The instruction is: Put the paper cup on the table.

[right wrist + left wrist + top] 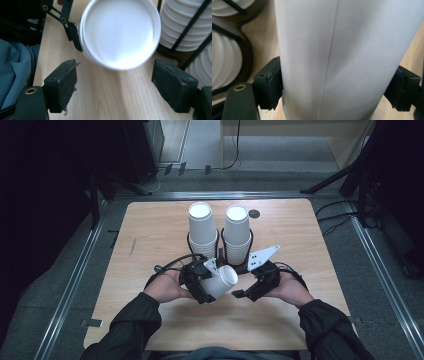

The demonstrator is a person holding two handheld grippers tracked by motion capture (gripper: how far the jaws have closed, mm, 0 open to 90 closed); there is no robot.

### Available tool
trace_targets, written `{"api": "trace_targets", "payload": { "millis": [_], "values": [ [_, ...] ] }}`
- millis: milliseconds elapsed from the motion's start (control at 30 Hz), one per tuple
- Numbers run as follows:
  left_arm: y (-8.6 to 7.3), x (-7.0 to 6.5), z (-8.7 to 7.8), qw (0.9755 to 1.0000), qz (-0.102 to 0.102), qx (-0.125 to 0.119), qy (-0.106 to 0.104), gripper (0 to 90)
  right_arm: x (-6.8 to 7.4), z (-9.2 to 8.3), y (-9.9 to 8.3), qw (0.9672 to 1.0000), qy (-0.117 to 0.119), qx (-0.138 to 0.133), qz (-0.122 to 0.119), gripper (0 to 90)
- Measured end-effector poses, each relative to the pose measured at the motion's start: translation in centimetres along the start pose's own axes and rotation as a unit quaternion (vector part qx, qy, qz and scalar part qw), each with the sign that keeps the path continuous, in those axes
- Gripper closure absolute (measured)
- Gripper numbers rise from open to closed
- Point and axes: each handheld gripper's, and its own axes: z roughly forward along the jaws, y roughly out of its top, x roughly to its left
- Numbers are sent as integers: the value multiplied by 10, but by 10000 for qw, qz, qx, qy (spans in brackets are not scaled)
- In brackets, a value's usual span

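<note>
My left gripper (200,284) is shut on a white paper cup (222,280), held tilted just above the table. In the left gripper view the cup's wall (332,50) stands between the two pads (270,85), which press on both sides. My right gripper (246,289) is open just right of the cup. In the right gripper view its pads (62,82) stand wide apart, with the cup's round end (120,32) facing them a little ahead. Behind, two stacks of white cups (202,227) (236,232) stand upside down in a black wire holder (220,251).
The wooden table (150,235) has bare room left, right and in front of the hands. A small dark round spot (254,213) lies near the far edge. Metal rails (75,280) run along the floor beside the table. Dark stands (330,180) rise behind.
</note>
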Motion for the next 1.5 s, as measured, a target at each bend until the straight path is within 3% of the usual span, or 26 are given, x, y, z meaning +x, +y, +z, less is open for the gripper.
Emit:
{"api": "trace_targets", "payload": {
  "millis": [267,533,633,733,1000,1133,1233,1267,1333,1500],
  "values": [
    [7,-8,9,9995,197,149,-208,161,5,8,9,9998,148,-11,-116,201],
    [8,-11,12,9993,309,163,-151,144,9,18,11,9992,199,236,-251,232],
    [5,-12,9,9995,289,-92,40,115,9,15,11,9994,192,162,-252,242],
    [4,-7,4,9992,-57,-406,-6,26,8,12,12,9996,150,132,-195,246],
    [0,-3,-6,9965,-180,-814,2,0,5,4,10,9999,155,45,-45,244],
    [-4,-1,-13,9933,-277,-1118,76,0,4,-3,8,9999,103,-18,-29,244],
    [-9,2,-18,9898,-353,-1377,-52,0,2,-9,7,9999,24,-100,25,244],
    [-9,3,-19,9892,-398,-1407,-107,0,2,-11,6,9999,-24,-119,48,243],
    [-11,3,-21,9887,-379,-1452,-14,0,1,-14,6,9998,-40,-155,78,244],
    [-17,5,-24,9846,-502,-1676,0,0,-1,-23,4,9992,-163,-304,188,243]
  ]
}}
